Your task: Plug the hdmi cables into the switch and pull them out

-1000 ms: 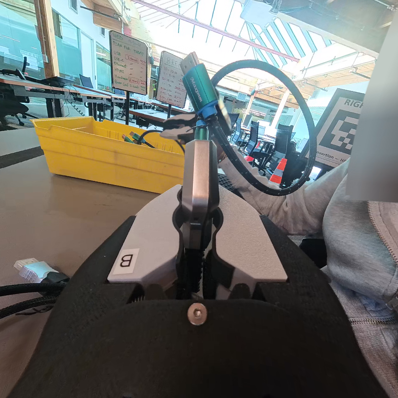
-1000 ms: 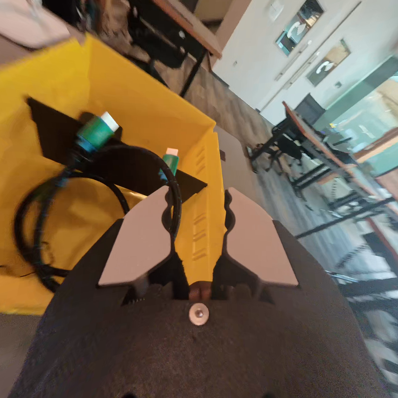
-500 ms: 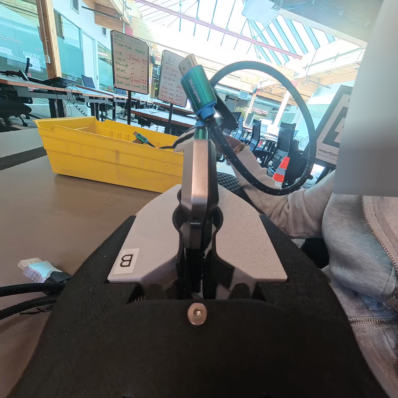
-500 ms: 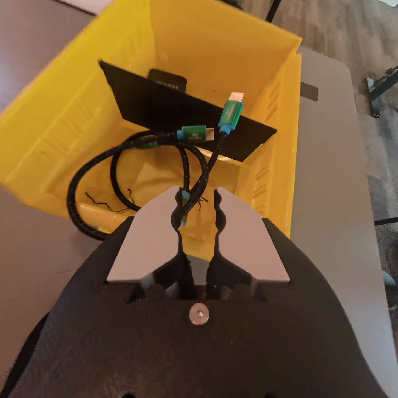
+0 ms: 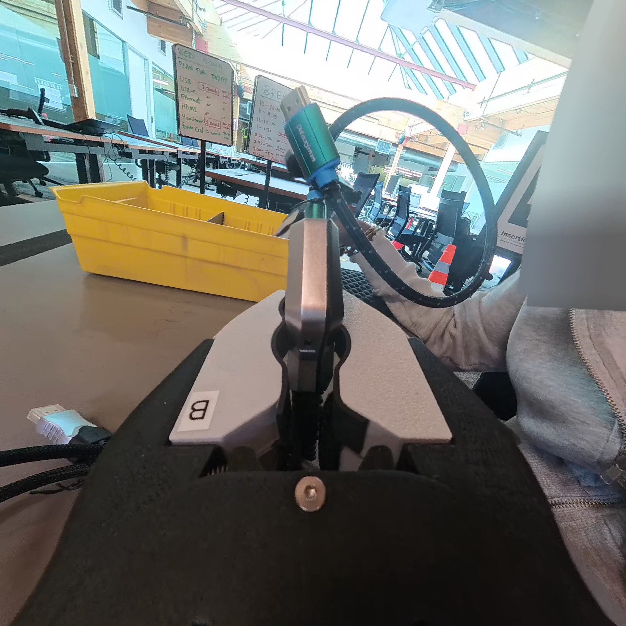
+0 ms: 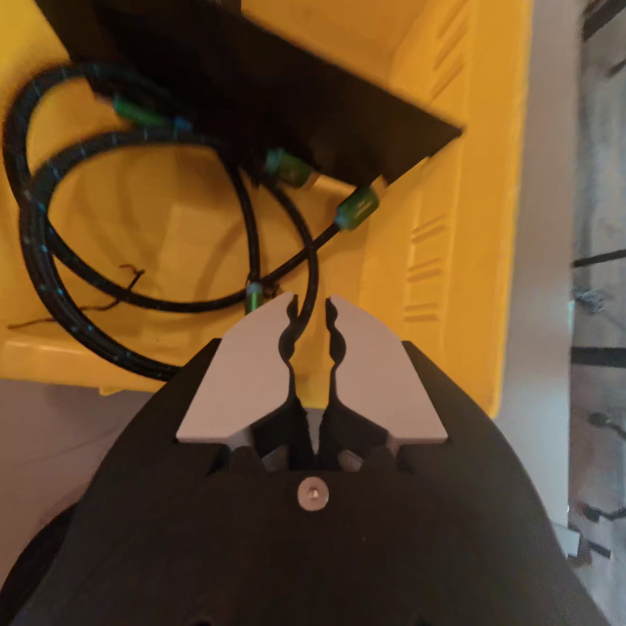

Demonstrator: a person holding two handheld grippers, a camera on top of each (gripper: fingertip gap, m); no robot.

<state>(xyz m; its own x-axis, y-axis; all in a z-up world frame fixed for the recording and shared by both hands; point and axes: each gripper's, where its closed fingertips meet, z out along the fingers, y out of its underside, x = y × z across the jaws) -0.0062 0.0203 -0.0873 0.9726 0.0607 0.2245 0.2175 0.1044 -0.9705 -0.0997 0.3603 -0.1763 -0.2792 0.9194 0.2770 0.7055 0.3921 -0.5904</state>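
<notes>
Fingers of the left gripper (image 5: 310,342) were clamped tight on a slim grey metal HDMI switch (image 5: 310,288), held edge-on and upright between the grey pads. From the switch's top end a black braided HDMI cable w/ teal-green plug shells (image 5: 474,189) rose in a wide loop to the right and curled back; one plug looked seated in the switch, the other teal plug (image 5: 310,135) stuck up free above it, metal tip in the air, tilted left. Beyond the gripper sat a long yellow plastic bin (image 5: 162,250) on the grey-brown tabletop (image 5: 101,338). At lower left, just beside the gripper body, a silver-shelled plug on a black braided cord (image 5: 59,425) lay flat on the table. A person's grey sleeve (image 5: 457,325) reached across at right. Two whiteboards on stands (image 5: 203,101) stood well behind the bin.

The right gripper (image 6: 311,301) hung over the yellow bin (image 6: 491,169), jaws apart w/ a clear gap. A thin black cable w/ green plugs (image 6: 310,271) ran up between the finger tips, lying against the left finger; the view is blurred, so cannot tell if it was pinched, though the gap says not. More black braided cables (image 6: 40,237) coiled on the bin floor, green plugs (image 6: 359,208) resting near a black divider panel (image 6: 305,101) set slantwise across the bin.
</notes>
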